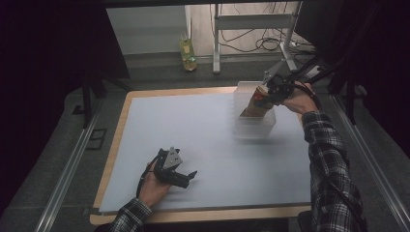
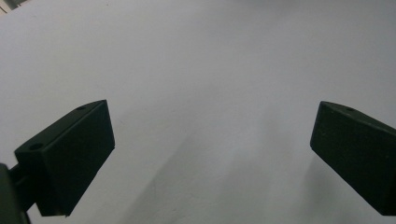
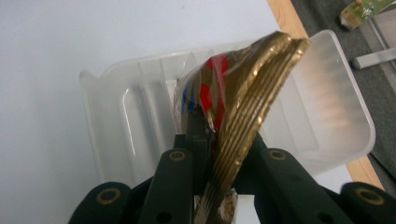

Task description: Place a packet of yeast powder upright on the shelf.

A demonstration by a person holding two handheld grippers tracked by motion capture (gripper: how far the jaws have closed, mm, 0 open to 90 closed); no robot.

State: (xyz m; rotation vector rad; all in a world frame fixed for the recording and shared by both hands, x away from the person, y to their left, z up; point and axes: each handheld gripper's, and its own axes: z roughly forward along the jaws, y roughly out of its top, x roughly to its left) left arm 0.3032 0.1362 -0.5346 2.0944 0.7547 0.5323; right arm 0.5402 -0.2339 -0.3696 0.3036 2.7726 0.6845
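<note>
**Gold snack packet held over a clear tub**

Nearest the camera in the high view, the left claw (image 1: 186, 177) rests low on the pale grey sheet that covers the wooden bench (image 1: 126, 112), held by a hand in a plaid sleeve at the near edge. Its jaws stand wide apart with nothing between them; in the left gripper view the left claw (image 2: 212, 154) frames only bare grey surface.

Farther back and to the right, the translucent, rectangular plastic tub (image 1: 255, 126) sits on the sheet close to the bench's far right corner. In the right gripper view the tub (image 3: 336, 112) shows ribbed walls and a rounded rim, and as much of its floor as can be seen holds nothing loose.

The right claw (image 1: 265, 100) is clamped tight on the crimped end of a shiny gold foil snack packet with red and blue print (image 1: 255, 104). In the right gripper view the right claw (image 3: 223, 182) pinches the sealed seam of the packet (image 3: 243, 112), which stands up on edge between the jaws. The packet hangs tilted over the tub, its lower end inside the opening; whether it touches the tub's floor cannot be told.

Beyond the bench, on the floor, lies a yellow-green bottle (image 1: 187, 54).
</note>
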